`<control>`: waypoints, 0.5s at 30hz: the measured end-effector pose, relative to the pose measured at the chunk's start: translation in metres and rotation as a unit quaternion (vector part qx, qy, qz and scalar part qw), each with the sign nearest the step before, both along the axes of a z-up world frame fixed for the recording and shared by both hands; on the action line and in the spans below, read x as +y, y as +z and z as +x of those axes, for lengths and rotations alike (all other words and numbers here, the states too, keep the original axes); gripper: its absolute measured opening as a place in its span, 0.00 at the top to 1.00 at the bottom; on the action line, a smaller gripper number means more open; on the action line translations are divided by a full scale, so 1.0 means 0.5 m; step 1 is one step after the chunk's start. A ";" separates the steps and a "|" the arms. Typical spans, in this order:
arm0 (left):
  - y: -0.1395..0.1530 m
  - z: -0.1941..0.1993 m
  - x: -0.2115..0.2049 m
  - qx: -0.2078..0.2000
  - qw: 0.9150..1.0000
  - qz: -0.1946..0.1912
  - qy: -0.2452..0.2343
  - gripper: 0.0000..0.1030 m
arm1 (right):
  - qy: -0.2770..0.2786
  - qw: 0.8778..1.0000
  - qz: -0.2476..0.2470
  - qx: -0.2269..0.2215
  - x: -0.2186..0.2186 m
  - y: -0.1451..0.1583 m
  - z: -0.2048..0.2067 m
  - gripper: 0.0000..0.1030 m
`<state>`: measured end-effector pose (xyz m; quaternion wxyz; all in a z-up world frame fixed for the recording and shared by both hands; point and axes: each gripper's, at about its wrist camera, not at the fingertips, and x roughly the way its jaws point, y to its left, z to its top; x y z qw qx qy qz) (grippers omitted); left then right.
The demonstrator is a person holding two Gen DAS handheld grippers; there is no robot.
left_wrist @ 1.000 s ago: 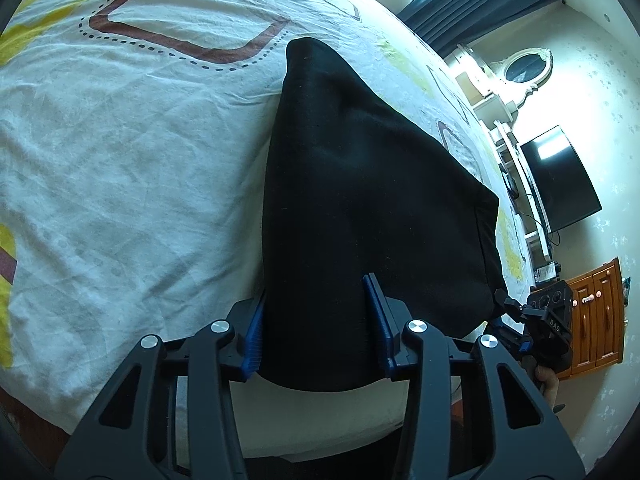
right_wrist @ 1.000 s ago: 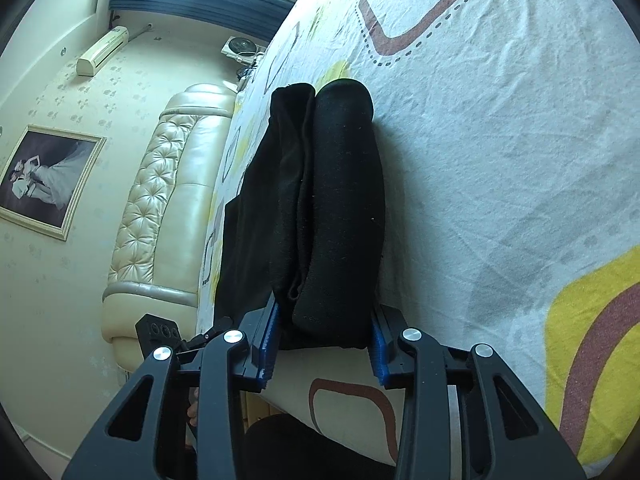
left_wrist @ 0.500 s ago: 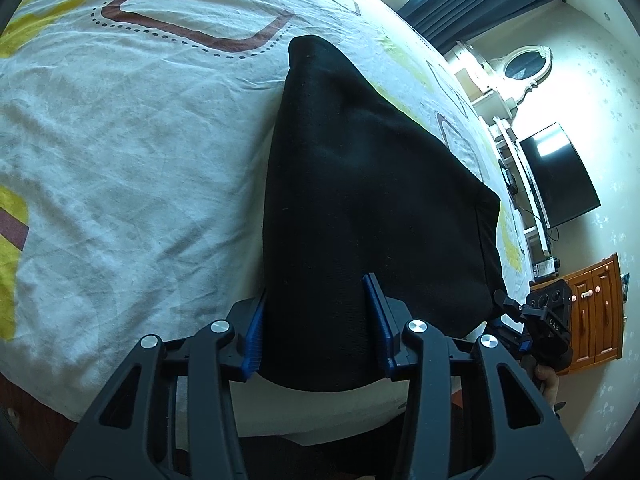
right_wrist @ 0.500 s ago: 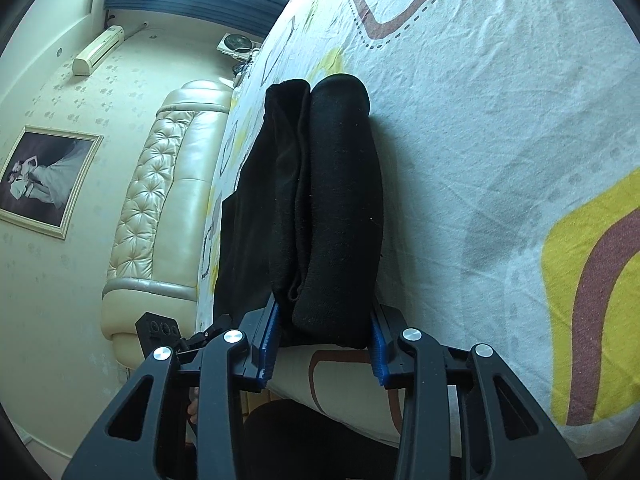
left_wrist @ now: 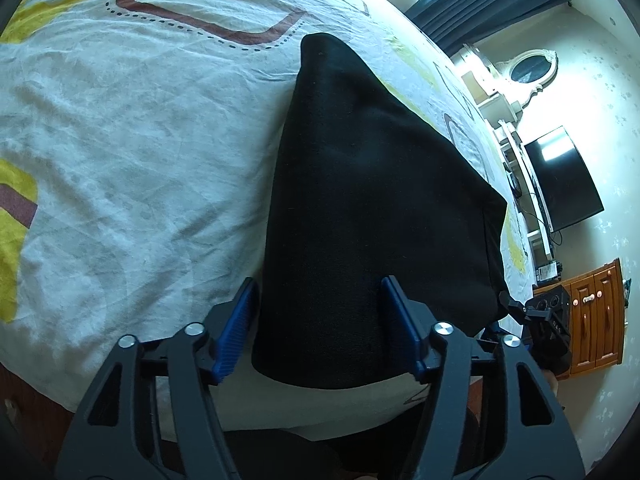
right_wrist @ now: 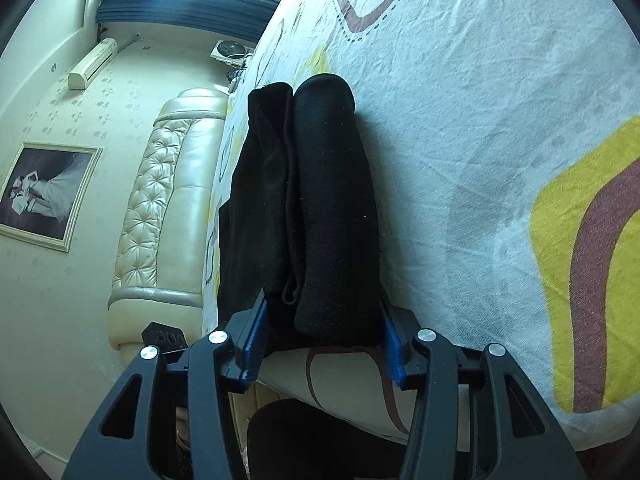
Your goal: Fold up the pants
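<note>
Folded pants (left_wrist: 372,208) on bed (left_wrist: 132,152)

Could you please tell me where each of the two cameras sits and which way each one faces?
Left wrist: on the left gripper, looking steeply down over the folded black pants on the bed; its fingers flank the pants.
Right wrist: on the right gripper, looking along the pants towards the headboard.
Shared: pants, bed, each other's gripper.
</note>
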<state>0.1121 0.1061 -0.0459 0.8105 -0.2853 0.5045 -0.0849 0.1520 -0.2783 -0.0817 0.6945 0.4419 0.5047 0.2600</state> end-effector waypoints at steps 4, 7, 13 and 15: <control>-0.005 -0.009 0.009 -0.001 1.000 -0.026 0.010 0.18 | -0.008 1.000 0.006 -0.003 -0.008 0.003 -0.006 0.40; 0.001 -0.020 -0.005 -0.001 1.000 -0.010 0.004 0.08 | -0.008 1.000 -0.006 -0.007 -0.008 0.012 -0.019 0.33; 0.003 -0.046 -0.049 -0.001 0.998 0.060 -0.032 0.03 | -0.013 0.999 -0.037 0.000 -0.007 0.019 -0.055 0.29; 0.007 -0.054 -0.055 0.006 0.997 0.073 -0.033 0.03 | -0.016 0.999 -0.045 0.007 -0.008 0.020 -0.068 0.29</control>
